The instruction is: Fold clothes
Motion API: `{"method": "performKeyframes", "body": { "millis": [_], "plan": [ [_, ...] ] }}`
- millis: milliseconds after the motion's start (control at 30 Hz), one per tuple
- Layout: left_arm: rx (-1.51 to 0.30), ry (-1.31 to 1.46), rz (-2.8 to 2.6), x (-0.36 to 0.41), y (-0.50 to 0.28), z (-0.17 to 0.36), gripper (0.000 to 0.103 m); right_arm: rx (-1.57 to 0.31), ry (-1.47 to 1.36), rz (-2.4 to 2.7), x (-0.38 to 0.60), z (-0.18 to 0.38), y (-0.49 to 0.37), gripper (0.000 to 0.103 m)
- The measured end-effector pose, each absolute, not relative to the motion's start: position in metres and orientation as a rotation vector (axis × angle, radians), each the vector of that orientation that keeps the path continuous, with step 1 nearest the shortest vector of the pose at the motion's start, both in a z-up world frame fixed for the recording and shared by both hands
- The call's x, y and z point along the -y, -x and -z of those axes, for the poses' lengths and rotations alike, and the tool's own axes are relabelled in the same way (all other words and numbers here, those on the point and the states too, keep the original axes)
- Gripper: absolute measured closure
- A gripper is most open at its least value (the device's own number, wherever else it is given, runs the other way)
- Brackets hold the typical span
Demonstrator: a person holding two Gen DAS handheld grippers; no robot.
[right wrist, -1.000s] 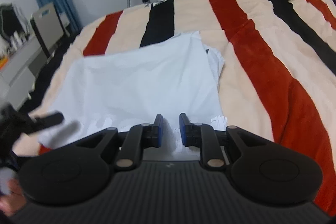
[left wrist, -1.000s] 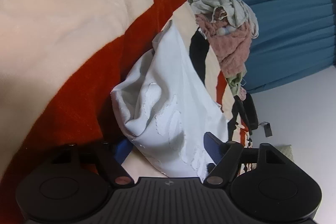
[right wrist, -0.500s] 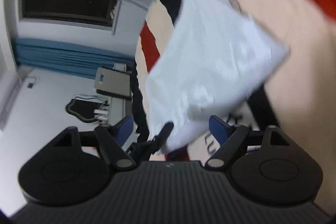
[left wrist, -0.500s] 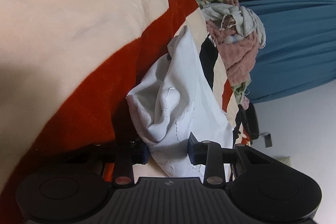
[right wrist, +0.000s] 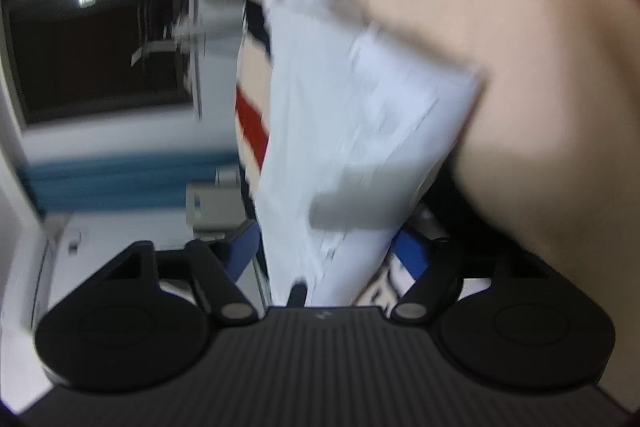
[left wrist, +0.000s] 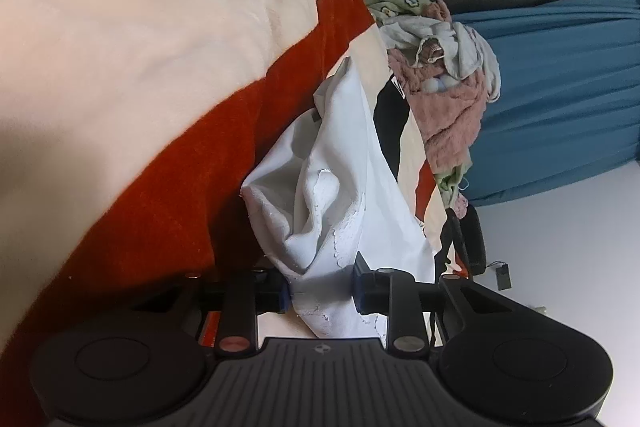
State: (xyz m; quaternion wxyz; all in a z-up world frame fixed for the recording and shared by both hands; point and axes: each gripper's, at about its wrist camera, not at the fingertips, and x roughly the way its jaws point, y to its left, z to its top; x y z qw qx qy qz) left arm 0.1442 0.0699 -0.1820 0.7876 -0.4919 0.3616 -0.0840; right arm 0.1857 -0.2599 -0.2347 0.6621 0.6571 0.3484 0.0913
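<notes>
Left gripper (left wrist: 320, 293) is closing, pads pinching the bunched near edge of the white shirt (left wrist: 344, 163), whose length runs away over the striped blanket (left wrist: 132, 75); right gripper (right wrist: 326, 247), spread but closing, straddles the shirt's other near edge unpinched

Left gripper (left wrist: 320, 297) closing; right gripper (right wrist: 328, 255) wide, closing.

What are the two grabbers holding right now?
The left gripper is closing on a bunched edge of the white garment. The right gripper, also closing, holds nothing yet.
</notes>
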Motion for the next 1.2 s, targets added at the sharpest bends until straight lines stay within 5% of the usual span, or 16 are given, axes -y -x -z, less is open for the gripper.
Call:
{"method": "performKeyframes", "body": {
  "millis": [300,433,567,1200],
  "plan": [
    [-0.776,1.079,0.181,-0.072,-0.145,0.186,0.074,-0.635,-1.505,0.009,0.285,0.238,-0.169,0.043],
    [-0.777,1.089,0.187,-0.072,-0.146,0.187,0.074,-0.662,-1.46,0.043,0.29,0.24,-0.17,0.073],
    [-0.773,1.07,0.19,-0.07,-0.143,0.183,0.075,-0.659,-1.387,0.037,0.293,0.234,-0.167,0.088],
    [-0.772,1.08,0.28,-0.058,-0.131,0.099,0.083,-0.441,-1.305,-0.015,0.308,0.127,-0.118,0.092]
  ]
}}
